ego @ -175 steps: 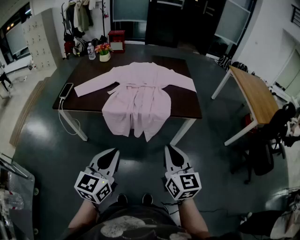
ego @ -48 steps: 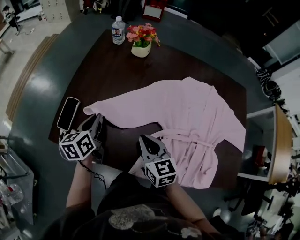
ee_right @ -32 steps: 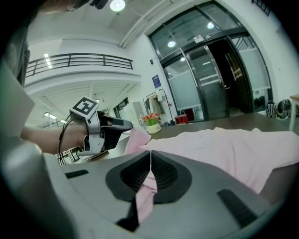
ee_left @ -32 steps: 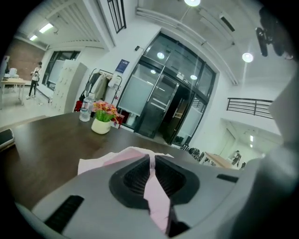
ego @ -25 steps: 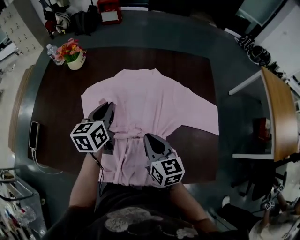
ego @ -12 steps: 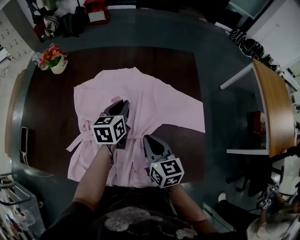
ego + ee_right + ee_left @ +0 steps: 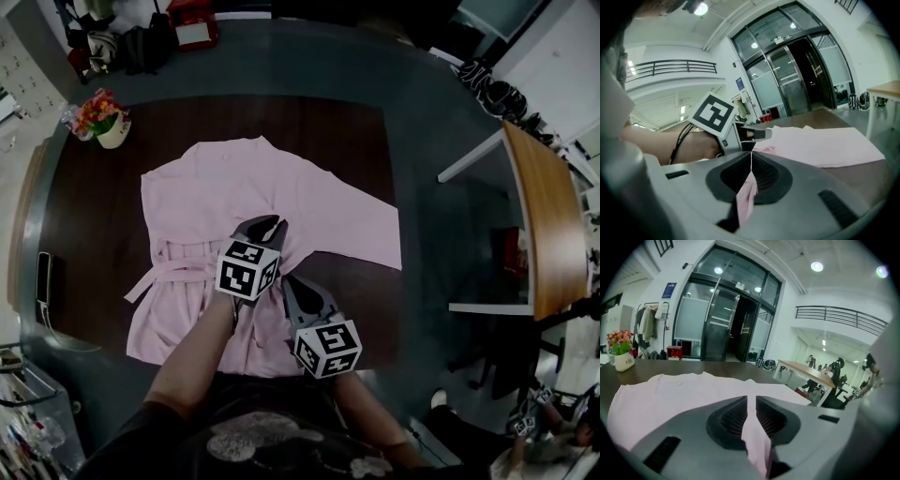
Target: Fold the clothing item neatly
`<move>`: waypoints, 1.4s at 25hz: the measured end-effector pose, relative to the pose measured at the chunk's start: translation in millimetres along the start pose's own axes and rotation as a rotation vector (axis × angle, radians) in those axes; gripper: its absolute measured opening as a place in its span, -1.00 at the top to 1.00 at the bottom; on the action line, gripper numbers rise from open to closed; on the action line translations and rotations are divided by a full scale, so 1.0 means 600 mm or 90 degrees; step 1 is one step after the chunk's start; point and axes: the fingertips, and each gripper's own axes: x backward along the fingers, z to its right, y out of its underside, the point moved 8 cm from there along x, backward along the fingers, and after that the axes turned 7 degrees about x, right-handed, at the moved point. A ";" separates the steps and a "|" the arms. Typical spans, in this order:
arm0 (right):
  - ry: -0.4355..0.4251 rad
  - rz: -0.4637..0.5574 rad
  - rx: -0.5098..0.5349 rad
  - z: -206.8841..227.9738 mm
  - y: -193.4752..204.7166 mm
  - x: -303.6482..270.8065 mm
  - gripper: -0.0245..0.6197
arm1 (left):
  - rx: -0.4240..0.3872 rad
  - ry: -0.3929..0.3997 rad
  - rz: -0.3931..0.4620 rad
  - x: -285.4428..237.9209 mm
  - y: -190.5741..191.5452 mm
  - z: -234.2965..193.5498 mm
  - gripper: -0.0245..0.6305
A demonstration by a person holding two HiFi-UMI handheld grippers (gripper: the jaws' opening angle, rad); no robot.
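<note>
The left gripper (image 7: 270,225) and right gripper (image 7: 292,283) each clamp pink robe (image 7: 206,202) fabric — best lay the fold toward 3 o'clock, taut, unwrinkled.

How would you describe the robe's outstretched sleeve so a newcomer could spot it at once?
Find the dark brown table in the middle of the room, with the pink robe spread on it. The sleeve is the long pink strip reaching from the robe's shoulder toward the light wooden desk. Unlike the robe's opposite side, which ends in a fairly straight edge, it sticks out wide.
</note>
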 end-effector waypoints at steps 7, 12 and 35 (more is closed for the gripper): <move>0.025 -0.031 0.078 0.041 -0.010 -0.028 0.94 | -0.009 -0.056 0.014 0.059 0.029 -0.017 0.79; 0.000 -0.093 0.232 0.023 -0.045 -0.122 0.94 | 0.042 -0.141 0.012 0.126 0.064 -0.110 0.79; 0.188 -0.335 0.410 0.077 -0.064 -0.352 0.89 | 0.111 -0.155 -0.029 0.176 0.096 -0.320 0.79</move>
